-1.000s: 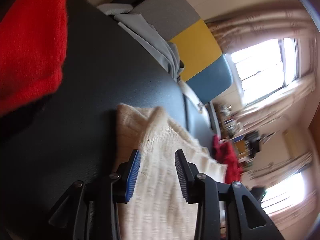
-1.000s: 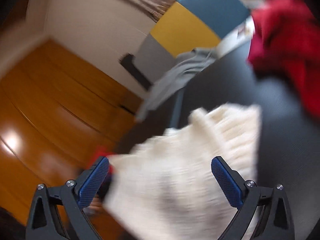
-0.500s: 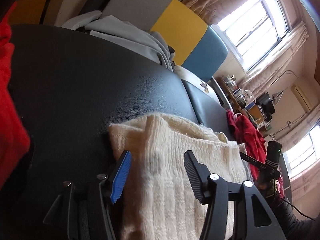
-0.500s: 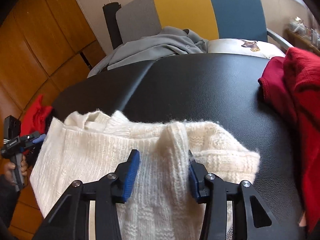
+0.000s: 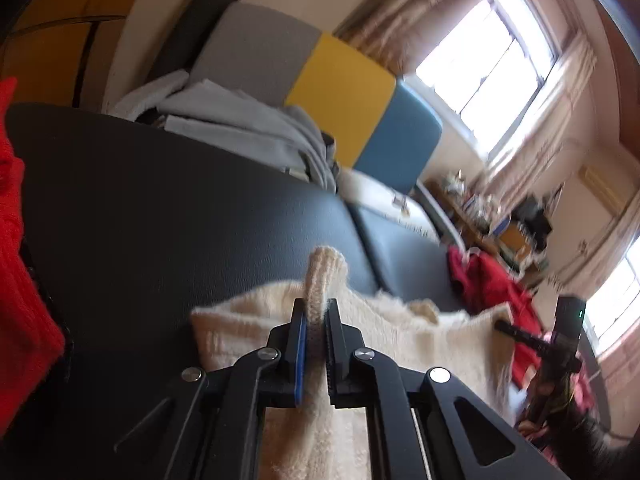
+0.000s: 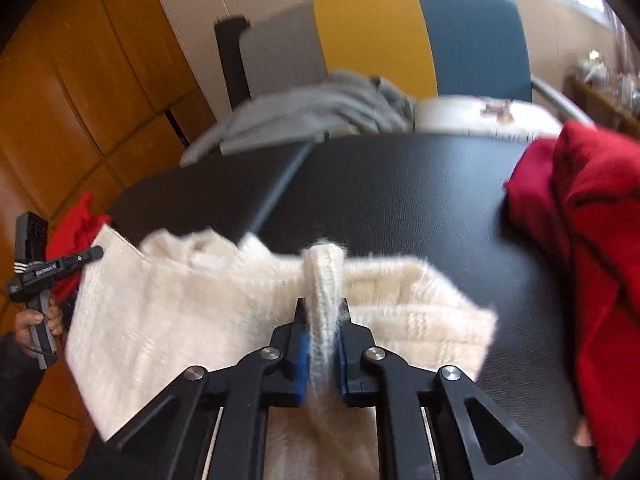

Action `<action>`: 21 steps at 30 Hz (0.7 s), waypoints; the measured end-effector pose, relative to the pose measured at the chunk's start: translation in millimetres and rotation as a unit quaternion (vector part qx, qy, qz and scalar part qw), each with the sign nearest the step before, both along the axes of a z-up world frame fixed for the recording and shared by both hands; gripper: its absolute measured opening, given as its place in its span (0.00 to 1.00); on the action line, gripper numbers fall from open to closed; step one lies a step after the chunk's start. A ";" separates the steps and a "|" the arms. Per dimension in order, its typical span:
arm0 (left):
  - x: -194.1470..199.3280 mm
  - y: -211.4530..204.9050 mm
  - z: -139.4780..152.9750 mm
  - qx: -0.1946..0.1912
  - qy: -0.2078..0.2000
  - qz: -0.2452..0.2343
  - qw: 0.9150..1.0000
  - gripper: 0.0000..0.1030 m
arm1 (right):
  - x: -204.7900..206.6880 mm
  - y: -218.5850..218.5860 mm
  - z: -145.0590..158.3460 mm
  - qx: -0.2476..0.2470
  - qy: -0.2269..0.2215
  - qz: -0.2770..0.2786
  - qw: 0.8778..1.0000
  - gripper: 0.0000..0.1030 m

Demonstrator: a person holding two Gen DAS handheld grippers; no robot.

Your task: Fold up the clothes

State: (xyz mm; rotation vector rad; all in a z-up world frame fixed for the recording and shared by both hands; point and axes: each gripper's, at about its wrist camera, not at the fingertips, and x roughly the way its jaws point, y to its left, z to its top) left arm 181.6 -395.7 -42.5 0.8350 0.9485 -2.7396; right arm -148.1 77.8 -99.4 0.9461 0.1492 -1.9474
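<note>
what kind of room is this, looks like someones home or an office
Probably a lived-in home room, though an office lounge is possible. Curtained windows, a grey, yellow and blue seat back and wood panelling surround a black padded surface strewn with clothes.

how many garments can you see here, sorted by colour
cream: 1, the sweater pinched by the left gripper and right gripper
red: 2, red garment and another red garment
grey: 1, grey garment by the chair
total: 4
</note>
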 end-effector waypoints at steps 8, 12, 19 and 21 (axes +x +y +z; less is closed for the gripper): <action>-14.2 -10.3 -12.6 0.029 -0.006 0.044 0.999 0.06 | -27.7 10.3 -2.9 -0.029 -0.016 -0.063 0.997 0.08; -15.8 -7.9 -24.4 0.044 -0.014 0.044 0.998 0.06 | -31.5 22.8 -17.3 -0.082 -0.090 -0.060 0.991 0.15; -7.7 -5.1 -33.0 0.064 -0.025 0.036 0.997 0.07 | -30.9 19.7 -31.0 -0.064 -0.112 -0.015 0.992 0.77; -6.9 -4.7 -36.3 0.067 -0.032 0.036 0.997 0.07 | -30.1 10.9 -33.8 -0.055 -0.104 -0.005 0.993 0.77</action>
